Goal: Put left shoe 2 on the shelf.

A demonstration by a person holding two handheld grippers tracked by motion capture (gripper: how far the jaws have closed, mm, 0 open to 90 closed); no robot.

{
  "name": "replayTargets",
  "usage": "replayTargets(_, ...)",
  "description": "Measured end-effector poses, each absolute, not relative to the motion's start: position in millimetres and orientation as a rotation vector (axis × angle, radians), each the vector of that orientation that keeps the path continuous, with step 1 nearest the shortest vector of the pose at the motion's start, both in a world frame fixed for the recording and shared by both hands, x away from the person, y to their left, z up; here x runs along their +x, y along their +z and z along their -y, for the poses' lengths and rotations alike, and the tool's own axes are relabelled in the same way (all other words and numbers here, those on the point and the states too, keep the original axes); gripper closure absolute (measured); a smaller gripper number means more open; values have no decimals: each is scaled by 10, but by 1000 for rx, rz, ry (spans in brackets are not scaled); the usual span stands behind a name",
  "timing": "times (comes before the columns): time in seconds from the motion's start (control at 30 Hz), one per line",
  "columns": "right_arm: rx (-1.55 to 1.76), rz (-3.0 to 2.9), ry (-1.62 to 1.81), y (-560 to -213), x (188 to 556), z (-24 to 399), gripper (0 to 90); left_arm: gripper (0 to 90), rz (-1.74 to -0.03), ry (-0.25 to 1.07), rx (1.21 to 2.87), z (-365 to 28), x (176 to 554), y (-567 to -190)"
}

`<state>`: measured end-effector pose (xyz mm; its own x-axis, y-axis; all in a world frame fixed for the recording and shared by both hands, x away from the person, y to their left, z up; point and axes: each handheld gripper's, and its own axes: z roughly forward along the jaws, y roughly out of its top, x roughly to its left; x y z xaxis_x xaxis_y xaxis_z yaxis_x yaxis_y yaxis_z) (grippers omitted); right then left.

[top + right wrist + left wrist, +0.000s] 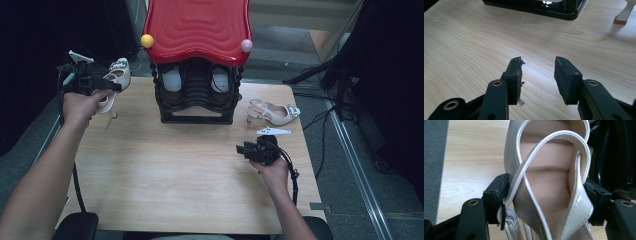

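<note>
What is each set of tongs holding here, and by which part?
The left tongs clamp the white slingback shoe across its heel end, pads on both sides. The right tongs hold nothing, jaws open above the table.

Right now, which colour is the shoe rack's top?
Glossy red top, clearest in the high view.

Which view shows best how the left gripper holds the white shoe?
The left gripper view: both pads press the shoe near its heel. The high view shows the shoe small, lifted at the table's left edge.
</note>
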<state>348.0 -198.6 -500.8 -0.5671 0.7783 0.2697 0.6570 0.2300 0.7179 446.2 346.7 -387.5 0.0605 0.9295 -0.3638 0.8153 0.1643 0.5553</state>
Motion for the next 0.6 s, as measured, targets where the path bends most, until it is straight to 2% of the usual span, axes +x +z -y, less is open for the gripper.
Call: replayTargets(0.6,1391,-2364,1241,-5014,3494,1973,595,324,-1676,296,1661,-3276,4570,-3099)
